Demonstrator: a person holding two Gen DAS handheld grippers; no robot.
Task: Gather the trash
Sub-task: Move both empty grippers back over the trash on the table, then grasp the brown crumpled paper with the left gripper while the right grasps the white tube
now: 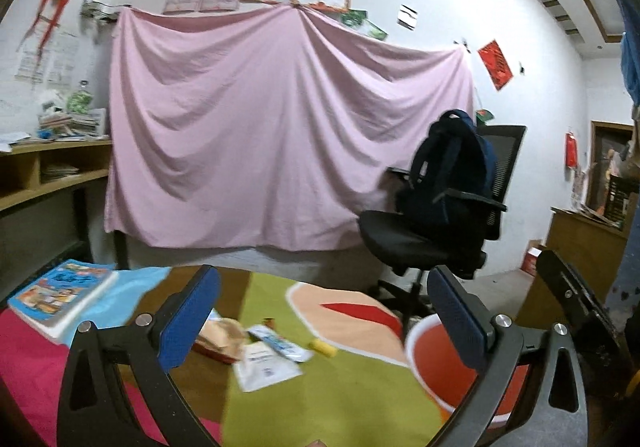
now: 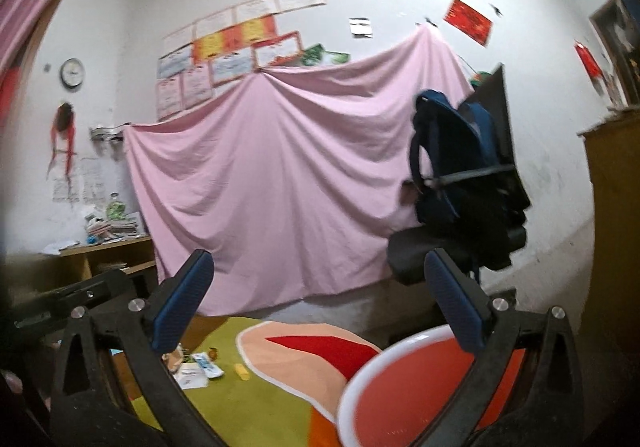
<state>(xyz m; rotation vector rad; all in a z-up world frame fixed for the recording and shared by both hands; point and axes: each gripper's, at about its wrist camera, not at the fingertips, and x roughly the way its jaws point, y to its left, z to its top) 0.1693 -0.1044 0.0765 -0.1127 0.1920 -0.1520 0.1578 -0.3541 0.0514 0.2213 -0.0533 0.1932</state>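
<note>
Several pieces of trash lie on the colourful table cover: a white packet (image 1: 266, 367), a blue-and-white wrapper (image 1: 280, 343), a crumpled brown wrapper (image 1: 222, 339) and a small yellow piece (image 1: 323, 348). They also show in the right wrist view, the white packet (image 2: 192, 376) and yellow piece (image 2: 242, 371) among them. A red bowl with a white rim (image 1: 440, 363) sits at the right, close under the right gripper (image 2: 400, 379). My left gripper (image 1: 324, 315) is open and empty above the trash. My right gripper (image 2: 320, 303) is open and empty above the bowl.
A stack of books (image 1: 60, 295) lies on the table's left. A black office chair (image 1: 432, 243) with a dark blue backpack (image 1: 452, 175) stands beyond the table. A pink sheet (image 1: 280, 127) hangs on the wall. A wooden desk (image 1: 48, 167) is at left.
</note>
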